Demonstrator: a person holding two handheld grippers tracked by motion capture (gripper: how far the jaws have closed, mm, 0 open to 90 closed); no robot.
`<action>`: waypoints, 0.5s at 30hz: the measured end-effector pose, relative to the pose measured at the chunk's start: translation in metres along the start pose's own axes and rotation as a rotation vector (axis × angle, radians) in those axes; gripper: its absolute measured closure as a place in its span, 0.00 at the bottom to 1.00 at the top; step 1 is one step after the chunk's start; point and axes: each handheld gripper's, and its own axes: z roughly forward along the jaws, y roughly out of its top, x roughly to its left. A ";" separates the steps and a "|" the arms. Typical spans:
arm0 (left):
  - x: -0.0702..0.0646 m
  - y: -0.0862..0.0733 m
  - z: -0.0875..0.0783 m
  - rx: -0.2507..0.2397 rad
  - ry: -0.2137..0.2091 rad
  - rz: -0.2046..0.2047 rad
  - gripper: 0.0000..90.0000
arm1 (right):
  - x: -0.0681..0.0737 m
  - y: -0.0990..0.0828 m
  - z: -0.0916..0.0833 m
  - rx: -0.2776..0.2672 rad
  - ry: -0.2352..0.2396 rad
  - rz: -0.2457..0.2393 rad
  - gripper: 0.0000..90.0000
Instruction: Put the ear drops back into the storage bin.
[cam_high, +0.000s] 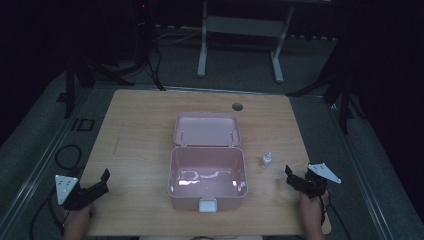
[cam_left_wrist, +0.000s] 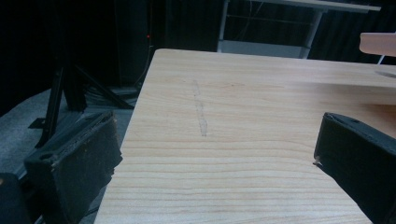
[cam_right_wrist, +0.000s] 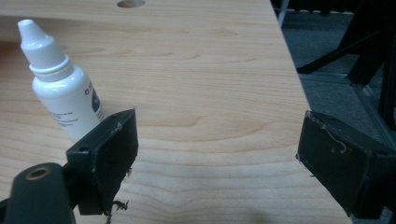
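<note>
Sitting square in the middle of the wooden table, the pink box has its lid thrown fully back and lying flat behind it, which reads as a container made ready to receive something; its latch faces the person, and its hollow looks bare apart from glare off the bottom. Both grippers rest low at the near edge, one on either side of the box and well apart from it, a waiting pose that keeps the middle free. The left gripper points out over bare wood toward the far left corner, its jaws standing wide apart with nothing between them in the left gripper view. The right gripper likewise has its jaws spread as wide as they go and grips nothing, yet it aims up the table with the small white dropper bottle just beyond and outside its left jaw, so it is likely the next thing to be picked up. That bottle stands upright on the table just to the right of the box, between the box and the right gripper, its long axis vertical and its tapered cap pointing straight up; the printed label faces the right gripper's camera, too small to read
</note>
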 end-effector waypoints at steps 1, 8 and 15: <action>0.000 0.000 0.000 0.000 0.000 0.001 0.01 | 0.000 0.000 0.001 0.007 0.004 -0.004 0.13; 0.000 0.000 0.000 0.000 0.000 0.000 0.01 | 0.000 0.005 0.004 0.058 0.022 -0.023 0.13; 0.000 0.000 0.000 0.002 -0.001 -0.002 0.01 | -0.003 0.013 0.006 0.129 0.069 -0.042 0.14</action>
